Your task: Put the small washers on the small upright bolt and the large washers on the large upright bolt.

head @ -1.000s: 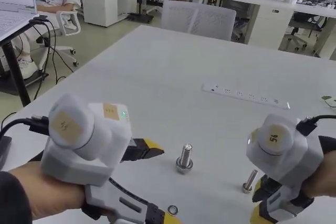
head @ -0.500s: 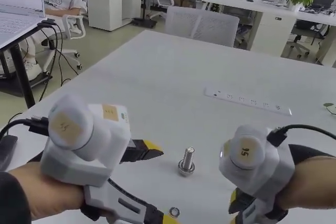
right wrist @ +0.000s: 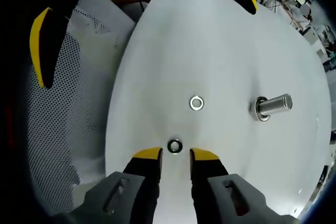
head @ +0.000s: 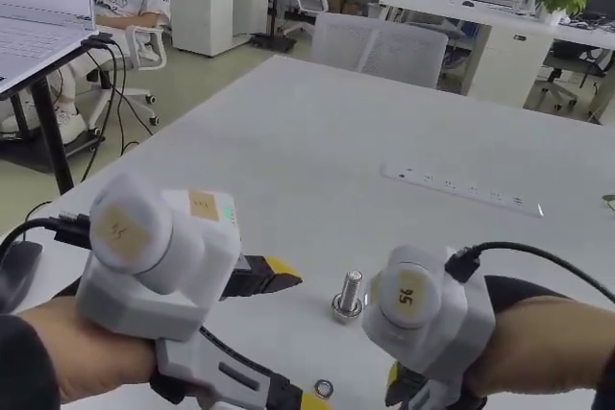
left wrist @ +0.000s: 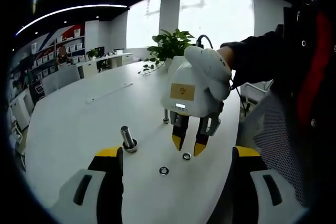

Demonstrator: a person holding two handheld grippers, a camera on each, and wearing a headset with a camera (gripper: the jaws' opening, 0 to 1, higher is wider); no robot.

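white surface (head: 317,141) in an open office, desks (head: 461,7) and a chair (head: 380,45) behind. left hand-held gripper (head: 296,338) is spread wide with nothing in it, hovering near the big bolt (head: 349,295). right hand-held gripper (right wrist: 175,156) is angled down at the surface, jaws parted a little and empty. its tips sit either side of a loose washer (right wrist: 174,146), just short of it, not clamped on. second washer (right wrist: 196,103) lies flat beyond it, nearer the big bolt. small bolt (left wrist: 166,116) stands upright behind the right hand-held gripper, partly hidden.

progress as i read it: two washers loose on the surface, so it's early. can't tell whether the big bolt already carries one at its base. washer sizes are too close to call from here. i'd pinch the near one next.
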